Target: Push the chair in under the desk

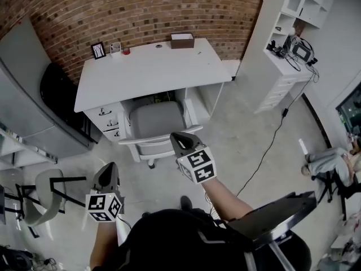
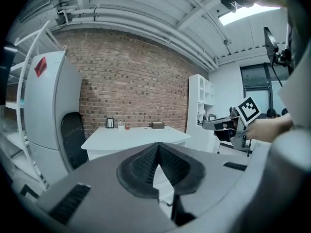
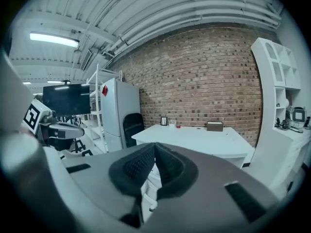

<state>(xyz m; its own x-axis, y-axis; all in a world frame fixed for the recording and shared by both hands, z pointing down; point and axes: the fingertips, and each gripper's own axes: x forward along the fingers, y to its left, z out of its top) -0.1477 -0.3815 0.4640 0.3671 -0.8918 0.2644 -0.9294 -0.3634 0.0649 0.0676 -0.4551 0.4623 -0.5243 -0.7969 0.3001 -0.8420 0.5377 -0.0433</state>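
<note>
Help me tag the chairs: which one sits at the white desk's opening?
The grey padded chair, its seat partly under the white desk; the black chair stands apart, left of the desk.

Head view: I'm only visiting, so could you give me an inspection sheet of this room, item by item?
Surface: white desk, mostly bare.
Job's things: grey chair at the desk's knee gap, seat partly under it.
Clutter: picture frame and brown box along the desk's back edge.
Grippers: left gripper shut, empty, short of the chair; right gripper shut, empty, over the chair's back, contact unclear.
Cables: black cable across the floor, right of the desk.
Surroundings: brick wall, white shelf unit, black chair.
</note>
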